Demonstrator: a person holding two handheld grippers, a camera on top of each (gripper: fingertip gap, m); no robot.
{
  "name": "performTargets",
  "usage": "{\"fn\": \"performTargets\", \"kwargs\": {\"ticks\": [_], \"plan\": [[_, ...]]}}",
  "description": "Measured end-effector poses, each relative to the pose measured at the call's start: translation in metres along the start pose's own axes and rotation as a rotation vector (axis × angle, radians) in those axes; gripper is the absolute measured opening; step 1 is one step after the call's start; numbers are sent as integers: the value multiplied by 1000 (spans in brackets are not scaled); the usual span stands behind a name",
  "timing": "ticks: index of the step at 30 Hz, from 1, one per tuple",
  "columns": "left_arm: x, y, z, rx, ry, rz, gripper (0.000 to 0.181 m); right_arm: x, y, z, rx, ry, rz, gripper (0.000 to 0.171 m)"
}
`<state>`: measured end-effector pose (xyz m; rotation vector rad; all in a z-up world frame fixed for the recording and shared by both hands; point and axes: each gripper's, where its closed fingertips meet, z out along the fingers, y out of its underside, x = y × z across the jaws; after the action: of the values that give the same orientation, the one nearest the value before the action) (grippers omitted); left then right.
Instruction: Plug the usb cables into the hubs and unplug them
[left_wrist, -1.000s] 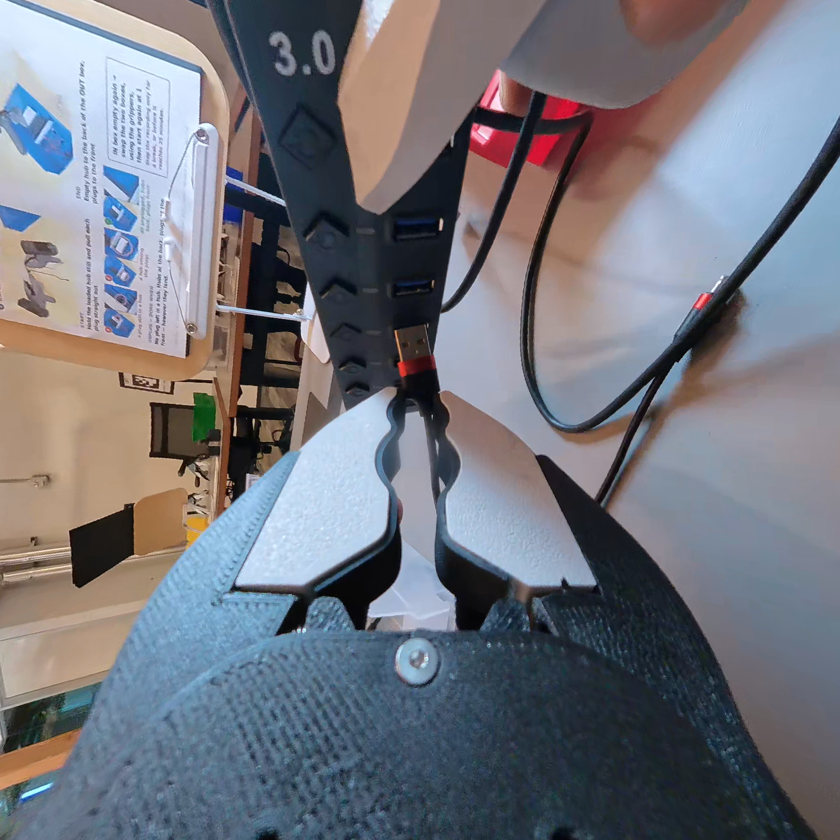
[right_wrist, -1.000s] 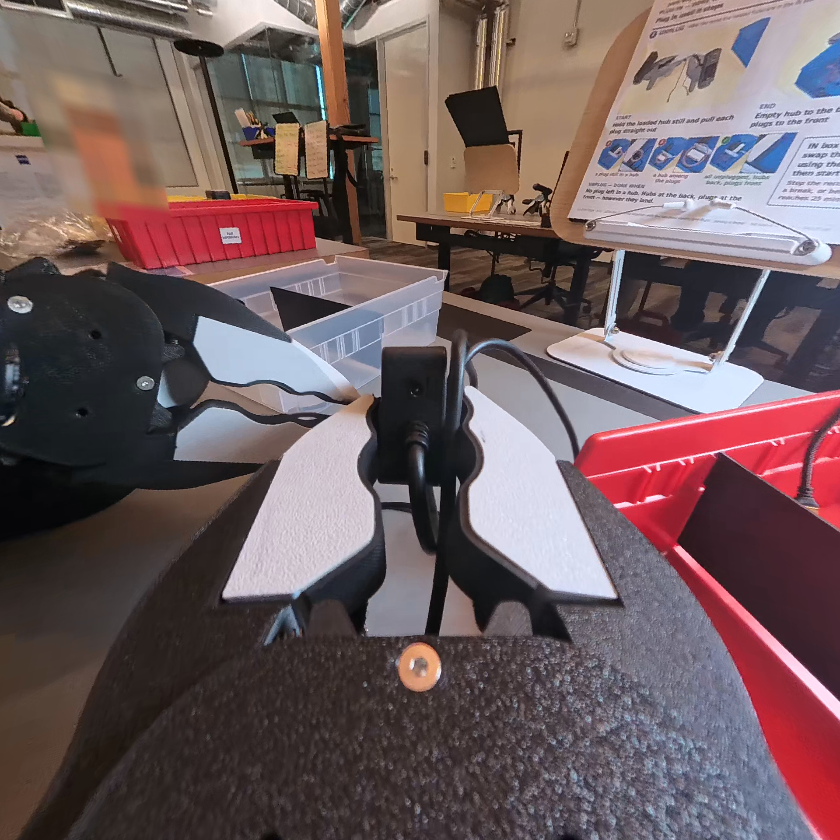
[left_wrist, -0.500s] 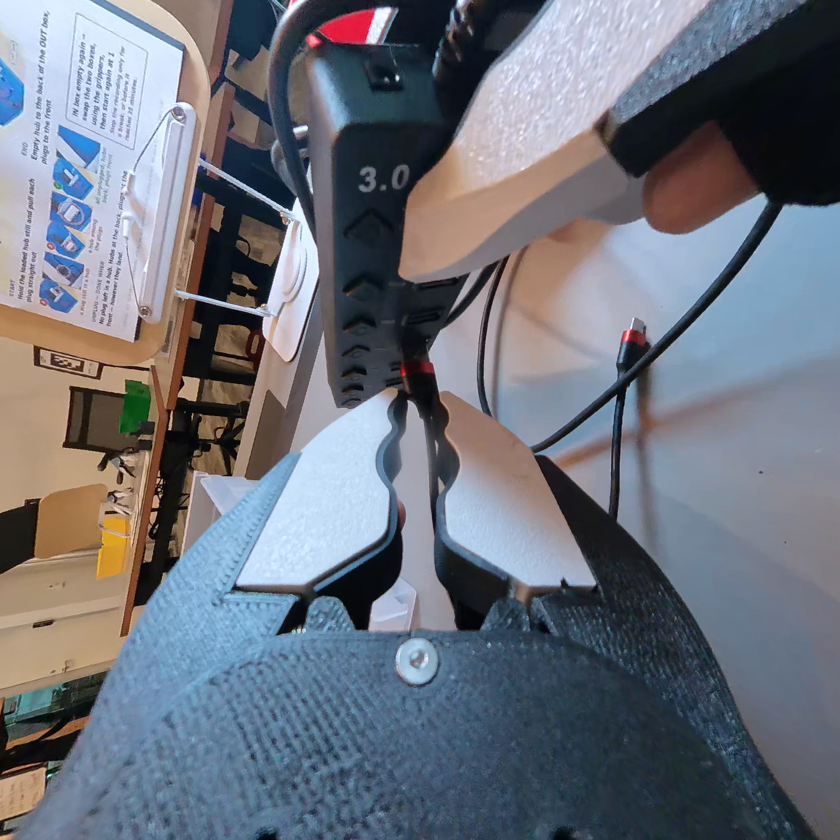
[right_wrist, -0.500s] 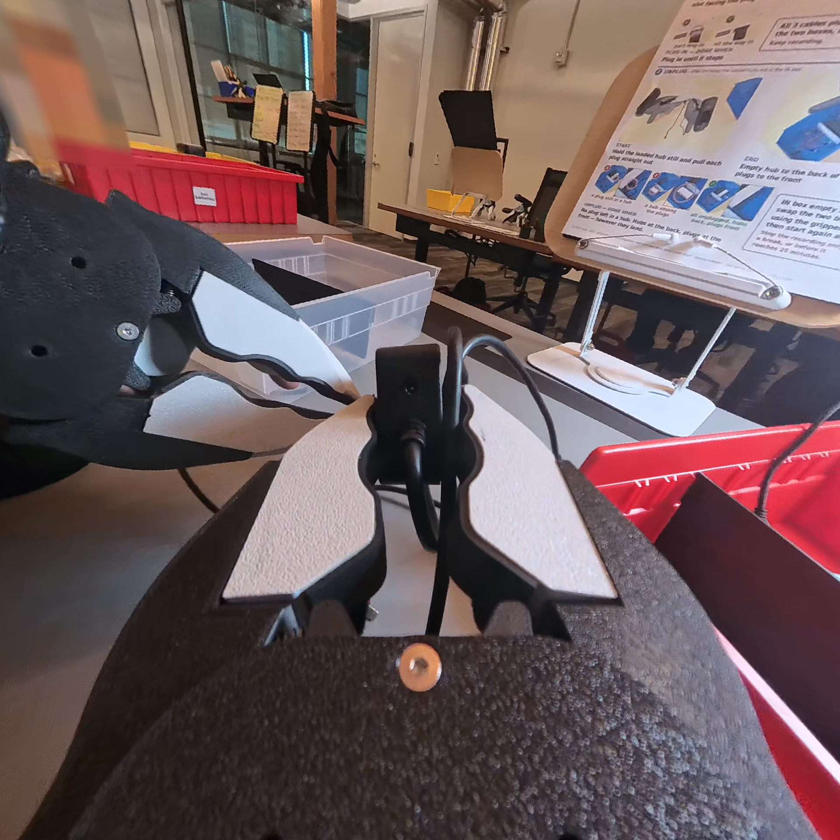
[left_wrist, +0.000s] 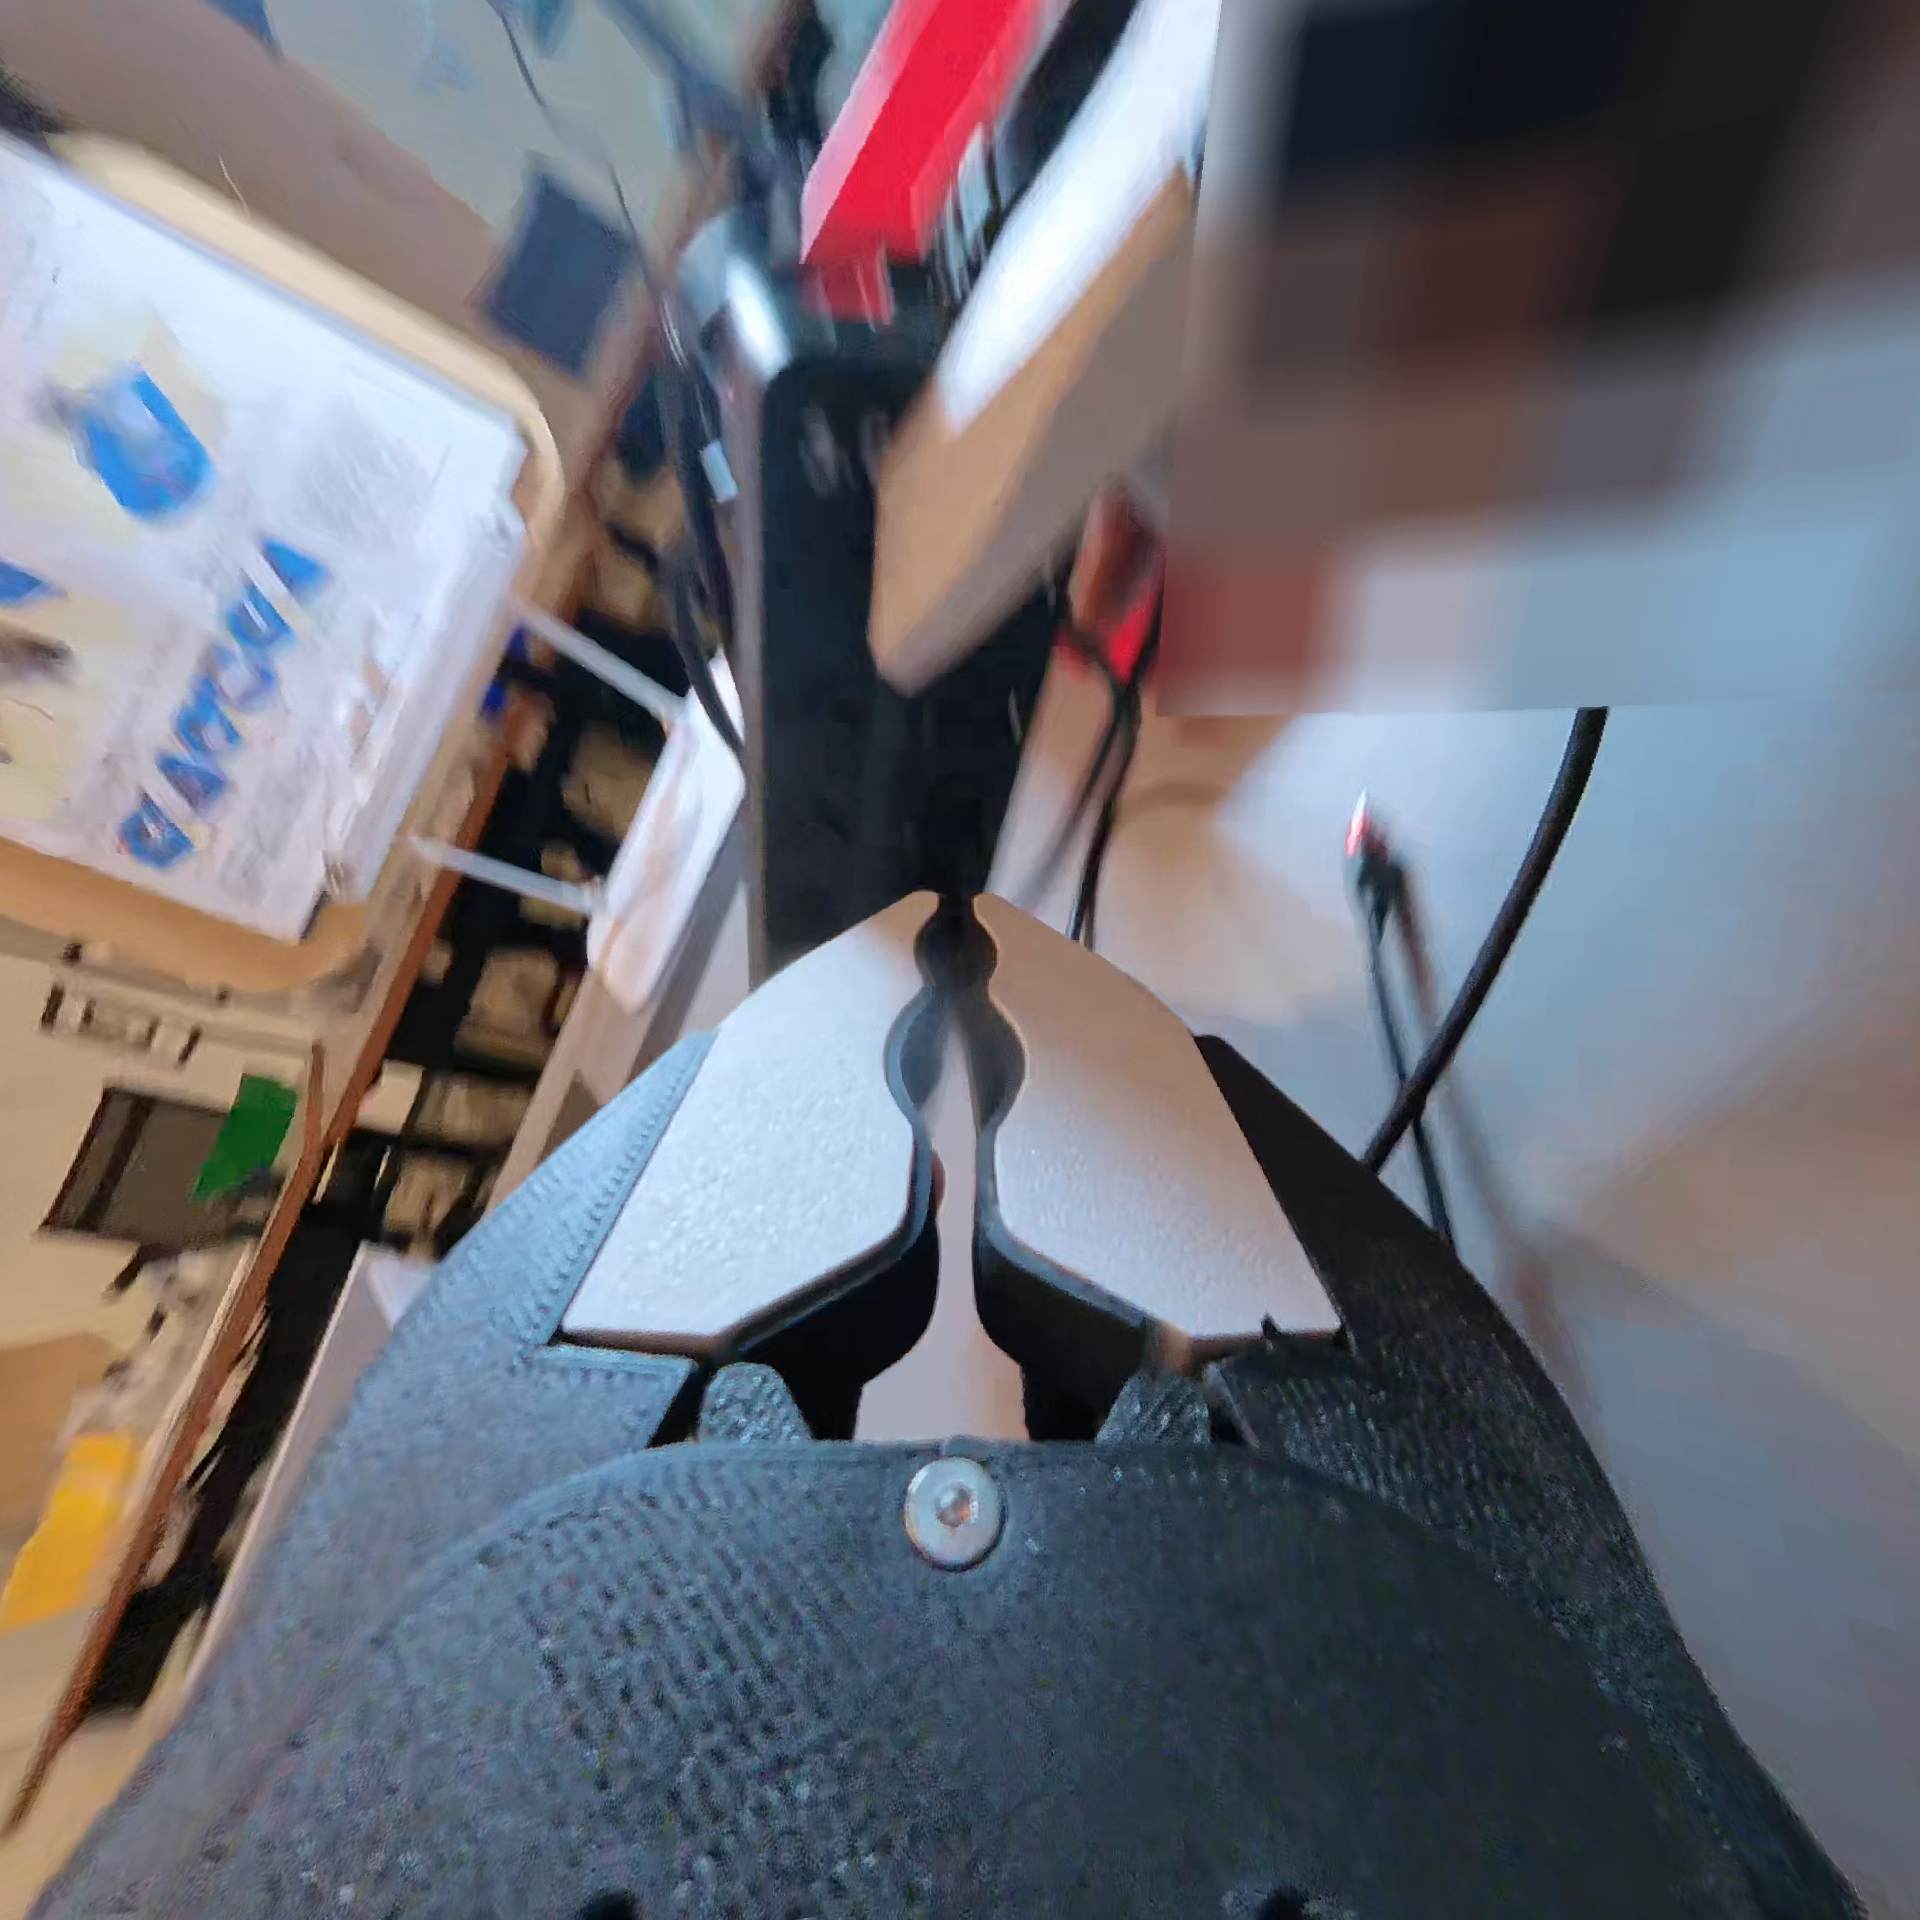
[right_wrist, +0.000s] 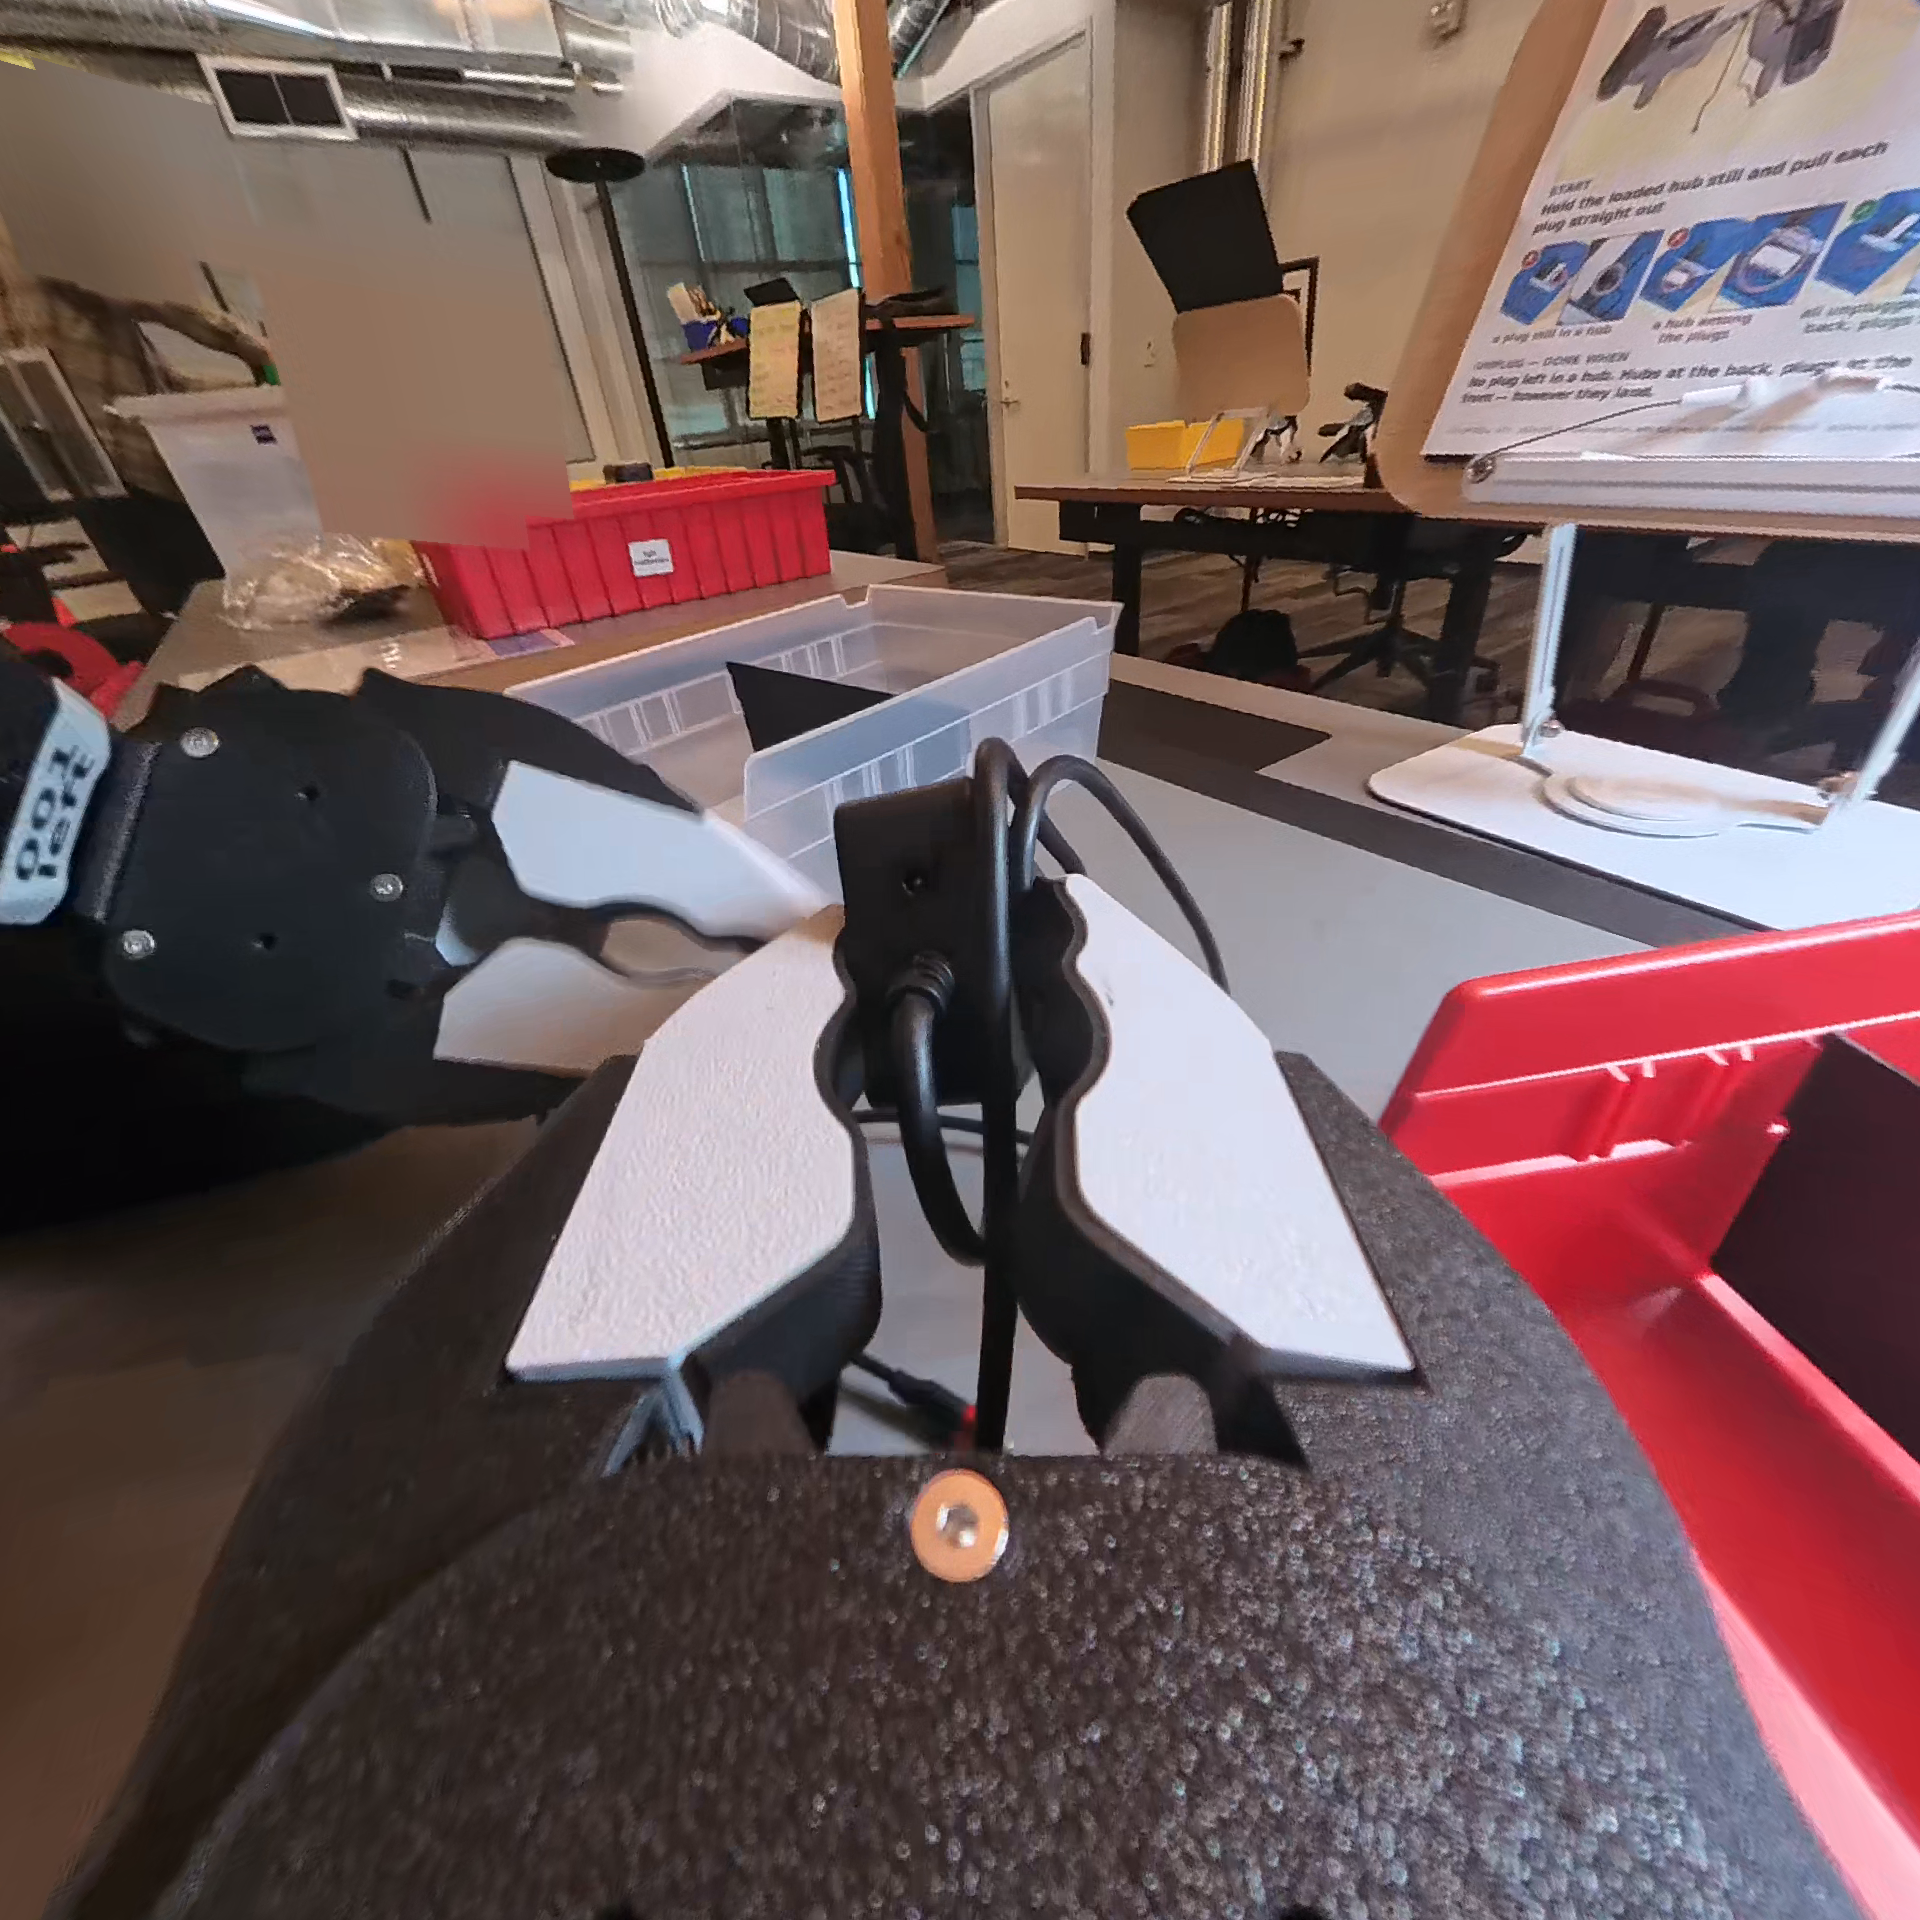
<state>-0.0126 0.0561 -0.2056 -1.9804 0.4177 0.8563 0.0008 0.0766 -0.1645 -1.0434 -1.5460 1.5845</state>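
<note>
We see our left gripper (left_wrist: 951, 914) nearly closed, fingertips pointing at twelve o'clock; our right gripper (right_wrist: 945, 925) is clamped, held level.

Printed matter in view, named by carrier only

An instruction sheet (right_wrist: 1704, 301) with blue pictures and lines of print stands on a wooden easel (right_wrist: 1455, 312). A white band (right_wrist: 47, 805) with dark lettering wraps the left tool (right_wrist: 774, 920). A small white label (right_wrist: 652, 558) sits on the far red bin (right_wrist: 665, 551). The left wrist view is too blurred to read.

Left wrist view heavily motion-blurred; right wrist view sharp, daylit, edges fisheye-bent.
</note>
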Motion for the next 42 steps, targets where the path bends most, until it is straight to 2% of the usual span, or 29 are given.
{"fn": "performTargets", "kwargs": {"ticks": [1,3,6,9,12,17,20,23,30,34,36,40,42], "plan": [[2,-7,-1,39,8,-17,0,-4,2,2,-7,-24,14,29],[3,-5,5,17,20,3,0,-2,3,3,-19,-4,-17,29],[1,-14,-2,81,74,-121,1,1,-4,-2,12,-3,-2,28],[-3,-15,-12,113,178,-318,20,4,-12,-6,39,20,-17,28],[1,-9,-18,108,361,-574,30,7,-18,-10,65,40,-32,28],[17,-5,-13,102,607,-882,18,0,-23,-10,100,23,-85,28],[16,-4,-7,119,609,-926,9,-10,-24,-9,101,-2,-152,29],[13,-10,-7,216,646,-994,9,-16,-28,-11,117,-38,-165,30],[7,-20,-13,314,638,-927,9,-24,-38,-19,141,-109,-209,30],[5,-31,-14,351,629,-1086,8,-30,-44,-22,173,-111,-251,31],[-1,-35,-16,390,584,-1106,7,-35,-49,-22,183,-104,-304,31],[4,-29,-9,351,616,-1133,6,-41,-42,-19,159,-103,-371,32],[9,-32,-12,354,585,-1058,8,-44,-46,-19,171,-105,-380,31]]}}
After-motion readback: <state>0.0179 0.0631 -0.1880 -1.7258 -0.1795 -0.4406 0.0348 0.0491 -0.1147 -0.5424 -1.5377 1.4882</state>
